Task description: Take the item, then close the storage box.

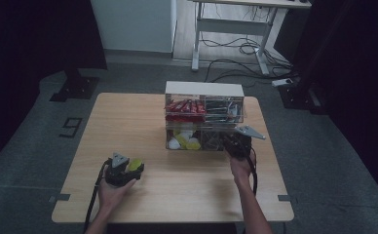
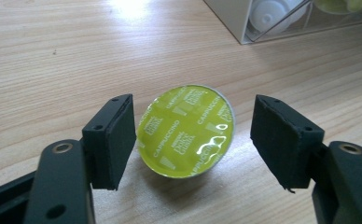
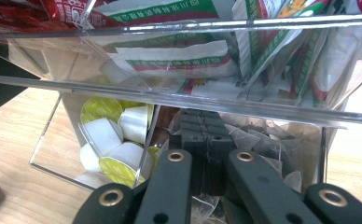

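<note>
A yellow-green capsule (image 2: pixel 186 130) with a foil lid printed "cappuccino" lies on the wooden table (image 1: pixel 128 117). My left gripper (image 2: pixel 200 137) stands open around it, a pad on each side and a gap to both. In the high view that gripper (image 1: pixel 137 169) and capsule (image 1: pixel 135 164) sit near the front left. My right gripper (image 3: pixel 206 126) is shut, its jaws pushed into the lower right compartment of the clear organiser (image 1: pixel 204 88) among pale sachets (image 3: pixel 258 140). Whether a sachet is pinched between them stays hidden.
The organiser's lower left compartment holds several white and yellow capsules (image 3: pixel 116 140); upper bins hold red packets (image 1: pixel 184 106) and green-striped sachets (image 3: pixel 179 58). Bare tabletop spreads left of the organiser. A desk frame (image 1: pixel 231 29) and cables stand on the floor behind.
</note>
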The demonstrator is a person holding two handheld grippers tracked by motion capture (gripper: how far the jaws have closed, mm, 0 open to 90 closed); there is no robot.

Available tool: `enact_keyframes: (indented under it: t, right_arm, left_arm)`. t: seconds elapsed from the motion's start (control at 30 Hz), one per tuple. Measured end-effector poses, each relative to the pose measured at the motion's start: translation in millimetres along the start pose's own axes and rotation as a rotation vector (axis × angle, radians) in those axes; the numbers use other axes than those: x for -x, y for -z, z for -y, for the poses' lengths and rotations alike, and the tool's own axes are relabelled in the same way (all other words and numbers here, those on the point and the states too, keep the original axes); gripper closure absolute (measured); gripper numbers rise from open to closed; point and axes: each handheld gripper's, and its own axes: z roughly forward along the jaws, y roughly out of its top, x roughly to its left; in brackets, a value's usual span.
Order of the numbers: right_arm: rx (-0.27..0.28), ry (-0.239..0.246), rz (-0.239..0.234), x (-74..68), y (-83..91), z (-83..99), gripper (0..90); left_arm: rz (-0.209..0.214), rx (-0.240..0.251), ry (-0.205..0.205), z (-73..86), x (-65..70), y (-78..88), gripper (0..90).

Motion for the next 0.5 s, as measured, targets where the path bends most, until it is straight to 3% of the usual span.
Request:
enact_keyframes:
  t: [0.5]
  right_arm:
    - [-0.007, -0.009, -0.011, 1.1, 2.1, 8.8, 88.7]
  left_arm:
    - [0.035, 0.016, -0.003, 4.3, -0.4, 11.3, 30.2]
